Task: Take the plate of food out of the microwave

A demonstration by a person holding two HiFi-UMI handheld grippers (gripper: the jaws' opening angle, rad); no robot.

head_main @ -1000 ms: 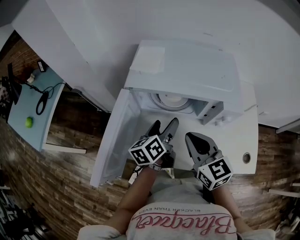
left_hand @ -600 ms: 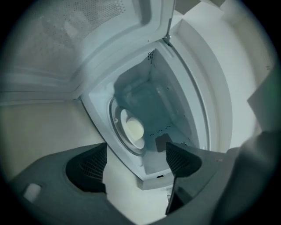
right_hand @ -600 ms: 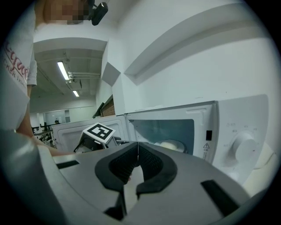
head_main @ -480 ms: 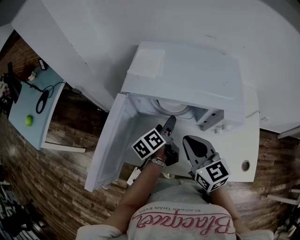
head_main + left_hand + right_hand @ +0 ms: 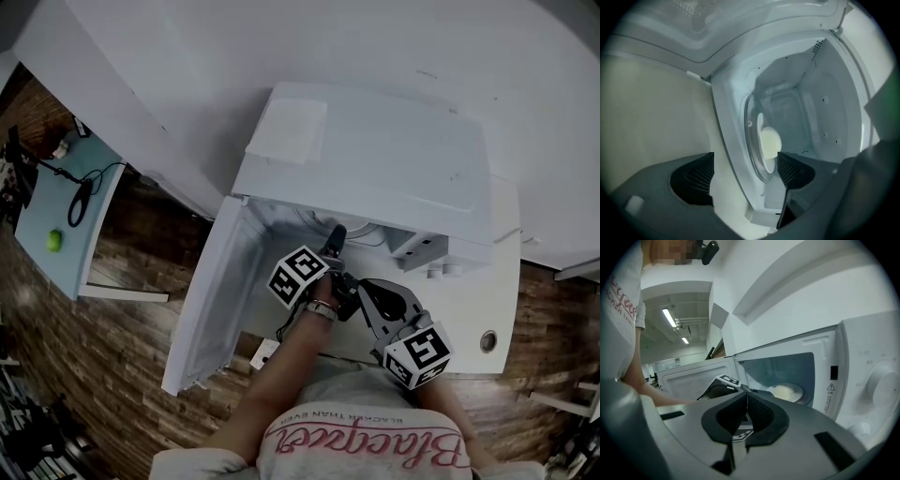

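- Microwave (image 5: pixel 375 159) stands on the white counter (image 5: pixel 487 281) with its door (image 5: pixel 211 291) swung wide to the left and the cavity exposed.
- Change over the last second: left gripper (image 5: pixel 335 236) has gone from hanging in front of the opening to the cavity mouth, rolled onto its side as it went.
- Left gripper view: jaws spread wide with nothing gripped. The microwave's front frame and the plate (image 5: pixel 767 164) show in the gap between them.
- Plate sits on the glass turntable (image 5: pixel 751 140) deep in the cavity, carrying a pale mound of food (image 5: pixel 770 142). Not yet touched. In the head view it is largely hidden under the microwave's top.
- Right gripper (image 5: pixel 367 291) has crept forward a little but is outside, just behind the left. Its fingers are pressed together on nothing. Its camera also catches the plate inside (image 5: pixel 797 397).
- Judgement: the reach is under way and the grasp has not begun. The left needs to go further in and bring the plate's near rim between its open jaws.
- Risk: a one-sided pinch on the rim could tip the food.
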